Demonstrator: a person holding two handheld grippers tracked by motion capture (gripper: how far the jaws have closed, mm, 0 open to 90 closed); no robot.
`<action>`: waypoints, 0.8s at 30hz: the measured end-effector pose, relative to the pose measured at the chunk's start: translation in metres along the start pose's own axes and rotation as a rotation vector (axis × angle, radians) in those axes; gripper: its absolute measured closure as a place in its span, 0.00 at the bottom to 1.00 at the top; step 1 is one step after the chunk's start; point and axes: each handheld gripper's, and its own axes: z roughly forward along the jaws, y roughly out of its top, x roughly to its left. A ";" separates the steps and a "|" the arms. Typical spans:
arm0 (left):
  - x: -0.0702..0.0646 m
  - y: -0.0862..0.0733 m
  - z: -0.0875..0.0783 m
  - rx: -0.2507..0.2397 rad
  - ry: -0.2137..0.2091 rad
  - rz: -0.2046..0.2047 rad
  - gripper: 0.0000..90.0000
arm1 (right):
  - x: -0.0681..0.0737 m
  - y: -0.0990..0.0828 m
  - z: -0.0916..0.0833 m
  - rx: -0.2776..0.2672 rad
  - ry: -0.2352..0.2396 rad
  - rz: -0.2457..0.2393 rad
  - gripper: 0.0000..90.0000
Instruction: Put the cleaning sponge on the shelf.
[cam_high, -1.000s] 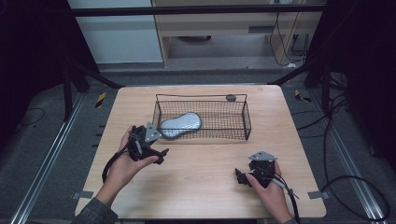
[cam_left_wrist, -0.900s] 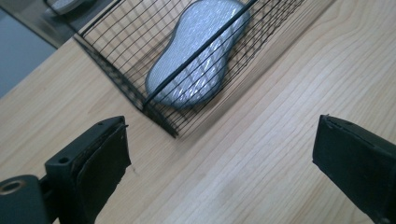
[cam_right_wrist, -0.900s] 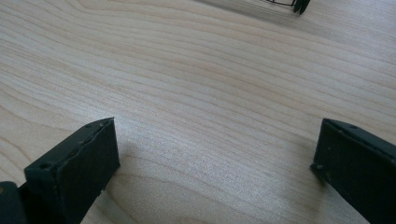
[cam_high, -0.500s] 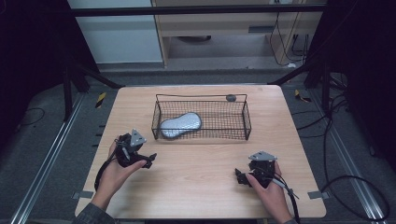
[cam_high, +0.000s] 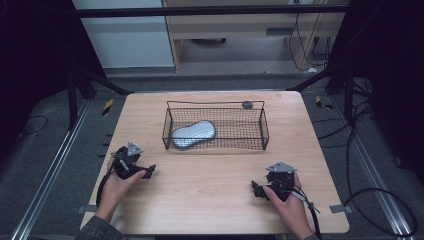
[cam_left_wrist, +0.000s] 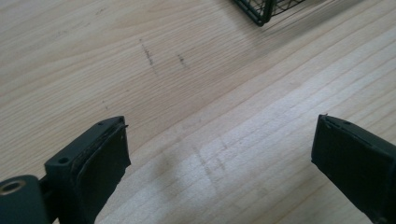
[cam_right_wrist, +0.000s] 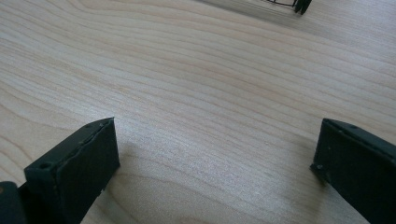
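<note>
Holding both tools low over the table (cam_high: 210, 185), I find my left gripper (cam_high: 145, 172) spread wide with nothing between its jaws, and my right gripper (cam_high: 257, 190) likewise wide and unloaded. Ahead of the left gripper, well apart from it, the grey oblong pad (cam_high: 193, 134) lies inside the wire basket (cam_high: 262, 125).
</note>
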 end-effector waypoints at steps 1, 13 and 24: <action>0.001 0.000 0.001 0.001 0.001 -0.006 0.04 | 0.000 0.000 0.000 0.000 0.001 0.000 0.00; 0.005 0.002 0.022 0.019 -0.018 -0.029 0.03 | 0.000 0.000 0.000 0.000 0.002 0.001 0.00; 0.013 -0.005 0.026 -0.011 -0.056 -0.105 0.00 | 0.000 0.000 0.000 0.001 0.003 0.002 0.00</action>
